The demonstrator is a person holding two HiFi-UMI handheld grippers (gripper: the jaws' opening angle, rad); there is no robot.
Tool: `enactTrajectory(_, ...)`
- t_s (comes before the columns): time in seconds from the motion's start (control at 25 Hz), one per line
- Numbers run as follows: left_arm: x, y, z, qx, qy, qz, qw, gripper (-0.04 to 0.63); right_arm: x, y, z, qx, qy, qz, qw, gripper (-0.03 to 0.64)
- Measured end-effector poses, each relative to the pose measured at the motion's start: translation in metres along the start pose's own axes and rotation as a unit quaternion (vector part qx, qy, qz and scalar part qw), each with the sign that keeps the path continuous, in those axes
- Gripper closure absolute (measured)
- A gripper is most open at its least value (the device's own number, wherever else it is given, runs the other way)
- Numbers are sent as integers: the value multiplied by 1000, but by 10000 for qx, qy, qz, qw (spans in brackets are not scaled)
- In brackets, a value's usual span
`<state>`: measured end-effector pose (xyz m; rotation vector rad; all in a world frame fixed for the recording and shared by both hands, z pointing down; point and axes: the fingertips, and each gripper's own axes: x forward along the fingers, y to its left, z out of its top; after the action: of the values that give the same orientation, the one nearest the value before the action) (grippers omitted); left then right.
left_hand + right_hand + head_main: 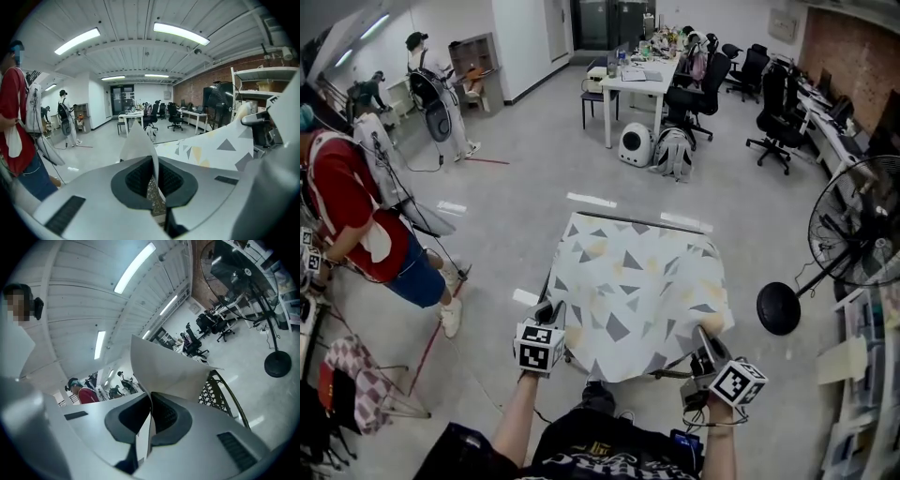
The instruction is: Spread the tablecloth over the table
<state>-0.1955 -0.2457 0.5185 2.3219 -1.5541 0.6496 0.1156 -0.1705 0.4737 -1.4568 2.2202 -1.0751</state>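
You're mid-spread: your left gripper and right gripper are each clamped on a near corner of the tablecloth, which drapes over the bench (its far edge just showing). Next, I'd judge, draw both corners down evenly to square it, then release

Bright ceiling tube lights, soft shadows, fisheye-warped edges
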Motion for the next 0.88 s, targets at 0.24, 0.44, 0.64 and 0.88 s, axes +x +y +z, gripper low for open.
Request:
enactTrajectory(0.24, -11, 16, -29, -154, 273, 349, 9989, 575, -36, -35, -27, 203, 148, -541, 9982, 600)
enactTrajectory(0.44, -8, 20, -37, 261, 443, 540, 9972, 575, -49, -59, -52, 184, 487, -934, 9943, 600)
enactTrajectory(0.64, -3, 35, -55, 237, 643, 737, 9949, 575, -59, -82, -66, 241, 461, -1319, 9899, 598)
enactTrajectory(0.88, -3, 59, -97, -77, 881, 897, 9920, 571, -67, -112, -80, 404, 353, -1997, 9784, 597)
